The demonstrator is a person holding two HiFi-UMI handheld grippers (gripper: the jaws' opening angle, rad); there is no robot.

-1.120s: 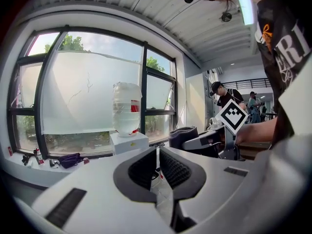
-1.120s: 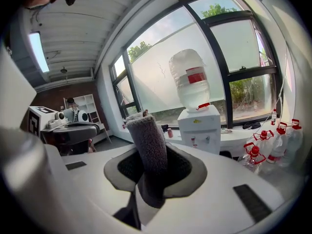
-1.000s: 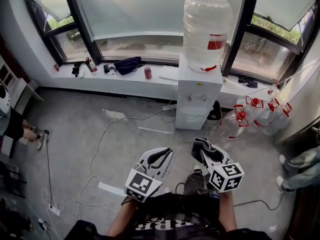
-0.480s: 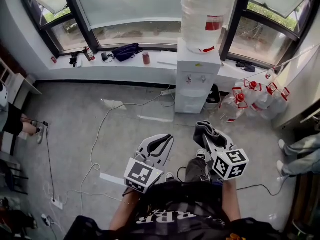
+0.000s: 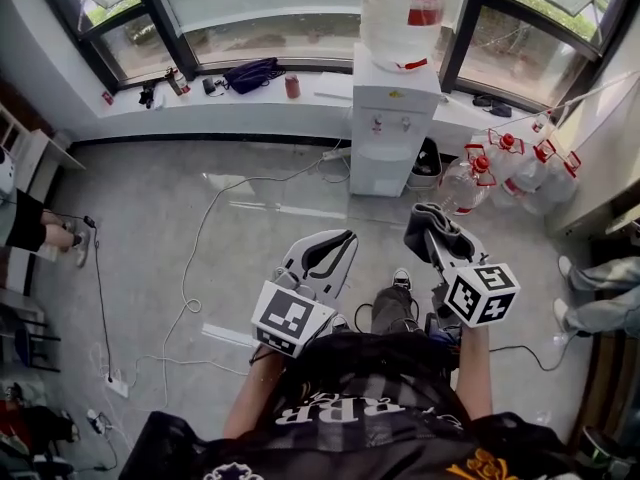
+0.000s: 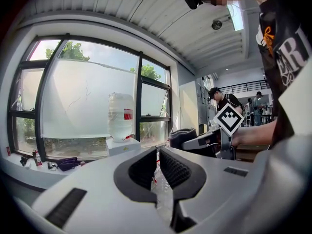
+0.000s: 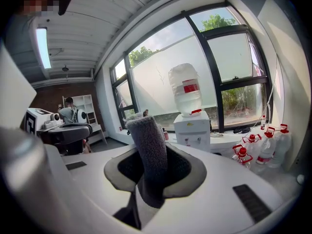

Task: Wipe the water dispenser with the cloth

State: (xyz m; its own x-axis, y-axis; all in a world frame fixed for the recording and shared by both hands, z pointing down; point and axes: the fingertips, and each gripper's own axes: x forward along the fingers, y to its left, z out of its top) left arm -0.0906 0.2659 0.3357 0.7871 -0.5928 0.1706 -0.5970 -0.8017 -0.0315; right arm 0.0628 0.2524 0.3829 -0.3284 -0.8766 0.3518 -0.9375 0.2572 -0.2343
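The white water dispenser (image 5: 394, 118) stands by the window sill with a big clear bottle (image 5: 404, 13) on top. My right gripper (image 5: 432, 220) is shut on a grey cloth (image 5: 424, 216), held in the air about a step short of the dispenser. In the right gripper view the cloth (image 7: 146, 130) sticks up between the jaws, with the dispenser (image 7: 192, 130) straight ahead. My left gripper (image 5: 340, 240) hovers beside it, jaws nearly together and holding nothing. In the left gripper view, the dispenser (image 6: 123, 145) lies ahead to the left of that gripper (image 6: 158, 152).
Several red-capped water bottles (image 5: 505, 203) stand on the floor right of the dispenser. Cables (image 5: 200, 258) run across the grey floor. A black bag (image 5: 250, 73) and a red can (image 5: 291, 86) lie on the sill. A person's legs (image 5: 600, 308) are at right, another person (image 5: 40, 233) at left.
The dispenser has slid higher in the head view. Both grippers have drifted a little right and forward. The cloth stays gripped in the right gripper.
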